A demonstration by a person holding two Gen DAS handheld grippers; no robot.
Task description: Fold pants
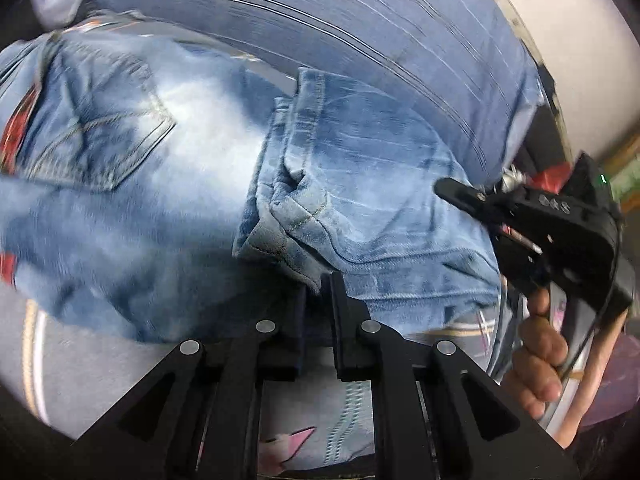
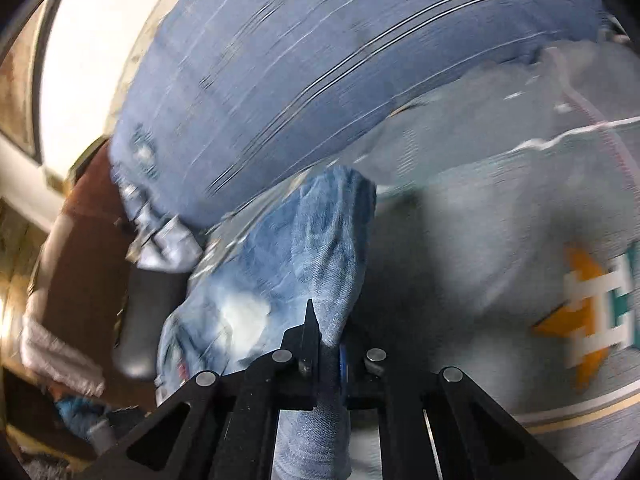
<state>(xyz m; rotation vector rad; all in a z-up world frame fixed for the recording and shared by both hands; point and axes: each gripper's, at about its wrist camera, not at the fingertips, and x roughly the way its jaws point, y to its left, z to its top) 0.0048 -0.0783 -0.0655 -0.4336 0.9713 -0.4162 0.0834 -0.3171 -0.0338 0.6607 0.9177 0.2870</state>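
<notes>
Pants point(image 1: 132, 184), light-wash jeans, lie spread on a bed under a grey patterned cover point(image 2: 480, 248), with a blue striped pillow or blanket point(image 1: 320, 28) bunched behind them. From the left wrist view the seat end is flat at left, back pocket point(image 1: 100, 140) facing up, and the leg ends with their stitched hems point(image 1: 296, 208) are lifted and doubled toward it. So one fold looks underway, not finished: the hems have not been laid down on the seat, and the bundle is loose and uneven. Left to do, by my reading, is setting that end down, squaring the edges, and perhaps one more fold.

Left claw point(image 1: 318, 292) has its fingers drawn together on the lower edge of the denim, pinching it. Right claw point(image 2: 324, 336) is clamped on a hanging fold of the same jeans, cloth running straight through between the fingers. In the left view that right claw shows at the far side, a person's hand point(image 1: 540, 360) wrapped round its handle.

Writing: the cover carries a big blocky letter in white and teal over an orange shape point(image 2: 592, 312), cut off by the frame edge, so I cannot read it. No brand tag on the jeans is legible; both views are smeared by motion
</notes>
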